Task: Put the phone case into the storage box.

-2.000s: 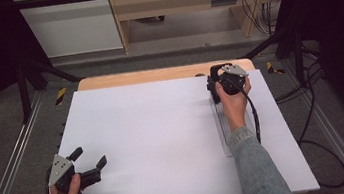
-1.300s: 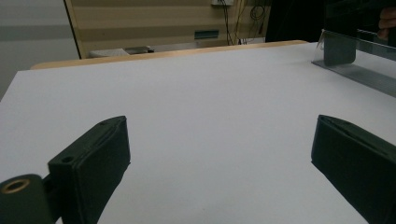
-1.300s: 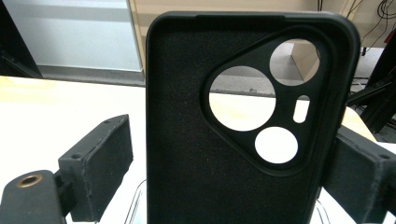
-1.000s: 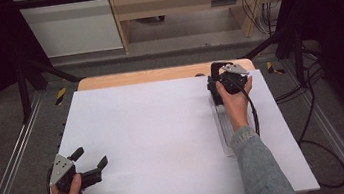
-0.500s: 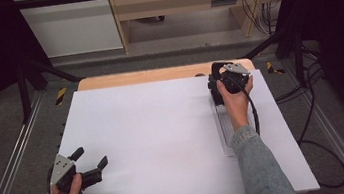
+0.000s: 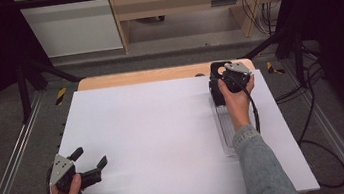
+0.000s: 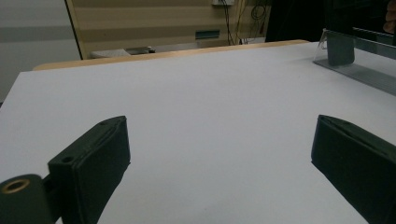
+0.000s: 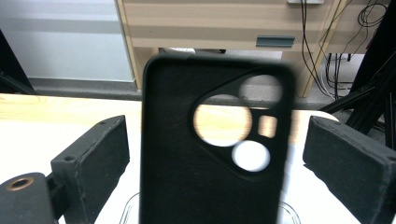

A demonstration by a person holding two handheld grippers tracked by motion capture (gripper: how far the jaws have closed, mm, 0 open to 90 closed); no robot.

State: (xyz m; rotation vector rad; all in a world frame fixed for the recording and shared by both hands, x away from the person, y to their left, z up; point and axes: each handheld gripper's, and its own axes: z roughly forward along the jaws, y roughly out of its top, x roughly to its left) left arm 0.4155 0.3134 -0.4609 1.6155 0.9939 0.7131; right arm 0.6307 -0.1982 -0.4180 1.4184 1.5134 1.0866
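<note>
My left gripper (image 6: pixel 90 164) sits at the near left corner of the white board (image 6: pixel 155 139), just above its surface. Its jaws stand wide apart with nothing between them; in the left gripper view (image 7: pixel 219 154) only bare board lies ahead of the two pads.

My right gripper (image 6: pixel 225 77) is held at the far right of the board, near the wooden edge (image 6: pixel 142 76). Its jaws also stand wide, one on each side of a black phone case (image 8: pixel 217 144). The case stands upright between the jaws, its camera cut-outs at the top, and I see a gap on each side between case and pad, so neither pad touches it. The case's foot is out of frame, so I cannot tell what it rests on. In the high view the case (image 6: pixel 216 78) shows just left of my right hand (image 6: pixel 235 100), above a clear tray (image 6: pixel 225 130) lying along the board's right side.
</note>
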